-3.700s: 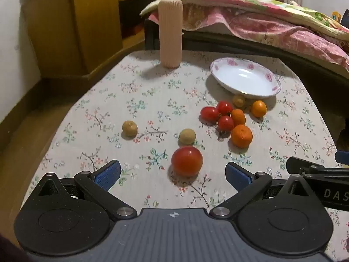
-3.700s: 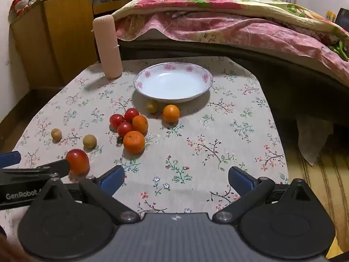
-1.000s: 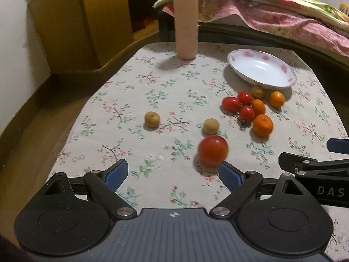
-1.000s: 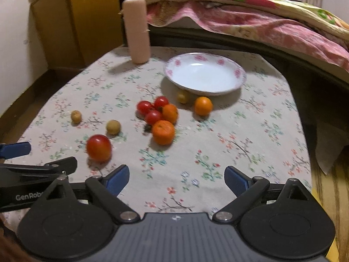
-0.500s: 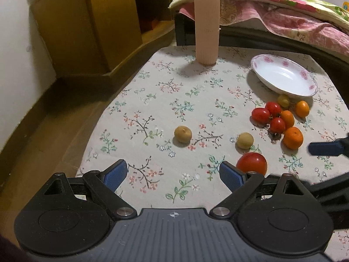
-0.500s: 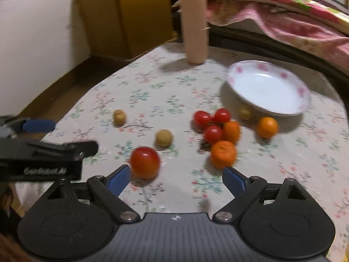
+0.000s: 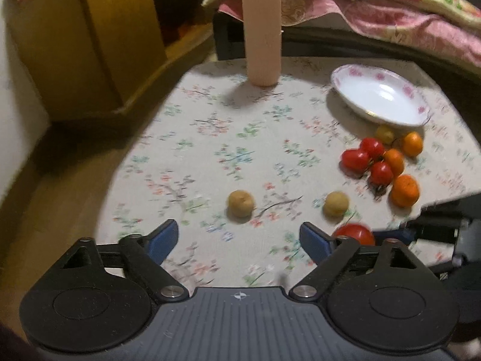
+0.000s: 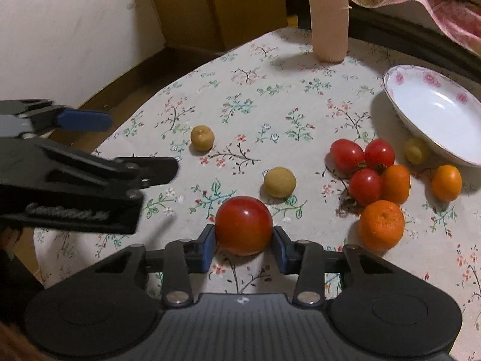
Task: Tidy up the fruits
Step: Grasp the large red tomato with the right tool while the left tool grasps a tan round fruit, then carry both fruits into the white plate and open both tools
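A large red tomato (image 8: 243, 225) rests on the flowered tablecloth with my right gripper (image 8: 244, 240) around it. Its jaws are closing and both blue pads (image 8: 209, 242) touch the tomato's sides. My left gripper (image 7: 237, 230) hovers open over the cloth, jaws closing a little, nothing between them. A tan round fruit (image 7: 240, 203) lies just beyond its tips. A second tan fruit (image 8: 279, 182) sits behind the tomato. Small red tomatoes (image 8: 363, 186), a mandarin (image 8: 381, 228) and small orange fruits (image 8: 446, 182) cluster beside the white flowered plate (image 8: 390, 90), which holds nothing.
A tall pink ribbed cylinder (image 7: 261, 33) stands at the table's far side. A wooden cabinet (image 7: 60, 45) is at the left, a bed with a pink quilt (image 7: 405, 15) behind. The table edge (image 8: 99, 150) drops to the floor at the left.
My right gripper dropped and turned toward the large tomato, and its jaws closed in onto it. My left gripper slid leftward, so the tan fruit now lies ahead of its fingers.
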